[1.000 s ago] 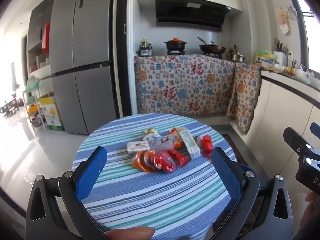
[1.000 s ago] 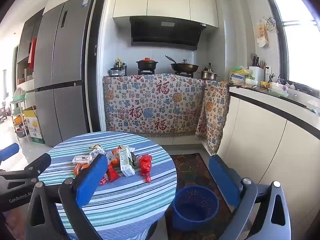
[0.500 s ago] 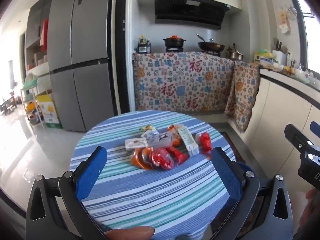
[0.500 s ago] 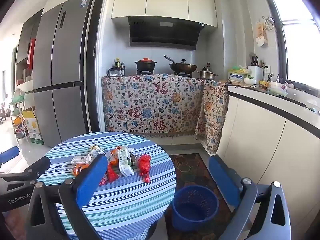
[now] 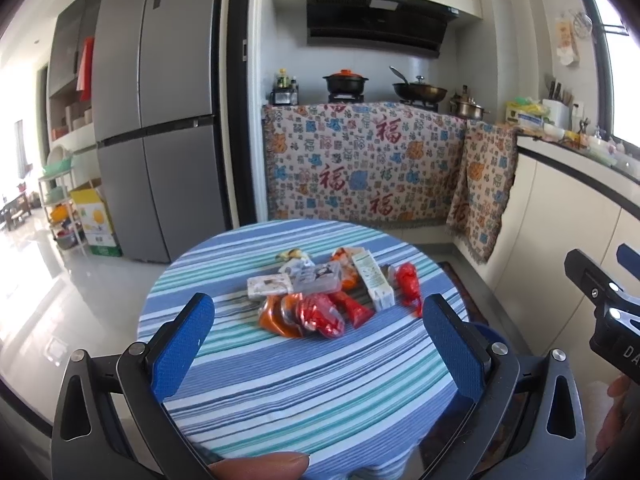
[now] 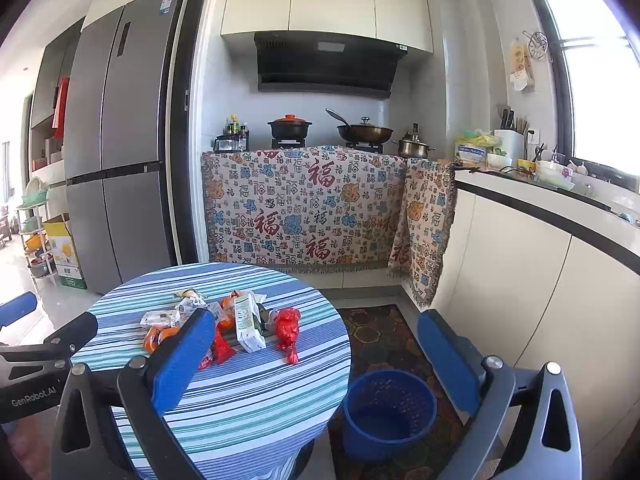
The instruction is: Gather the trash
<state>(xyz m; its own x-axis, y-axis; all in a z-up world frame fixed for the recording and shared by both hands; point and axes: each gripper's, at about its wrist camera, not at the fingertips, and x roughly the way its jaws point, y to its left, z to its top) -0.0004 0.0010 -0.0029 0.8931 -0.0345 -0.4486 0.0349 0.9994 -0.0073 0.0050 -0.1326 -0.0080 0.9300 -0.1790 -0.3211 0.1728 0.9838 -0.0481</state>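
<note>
The left gripper (image 5: 318,340) is hovering level over the near edge of the round striped desk (image 5: 304,384), its blue-padded fingers (image 5: 182,340) spread wide and holding nothing, with a fingertip of the person's hand (image 5: 260,467) showing at the bottom edge below it. The right gripper (image 6: 316,352) is hanging to the right of the desk, pointing forward, its fingers (image 6: 182,356) likewise released and wide apart; its left finger is overlapping the desk's near side in the right wrist view, while its right finger is standing over the patterned rug (image 6: 384,332). Below this gripper and just right of the desk, a blue basket (image 6: 388,412) is sitting on the rug. Toward the middle of the desk, beyond both grippers, the trash is lying in a loose cluster: orange and red wrappers (image 5: 304,316) nearest, a white packet (image 5: 269,285) and a clear plastic tray (image 5: 316,278) behind them, a white-and-green carton (image 5: 374,280) lying on its side to the right, and a crumpled red bag (image 5: 408,284) at the cluster's right end. A small yellowish wrapper (image 5: 294,255) is lying at the far side of the cluster. Beyond the desk, a patterned cloth (image 6: 308,208) is draping the cooking counter, and a grey refrigerator (image 5: 160,120) is standing to its left.
</note>
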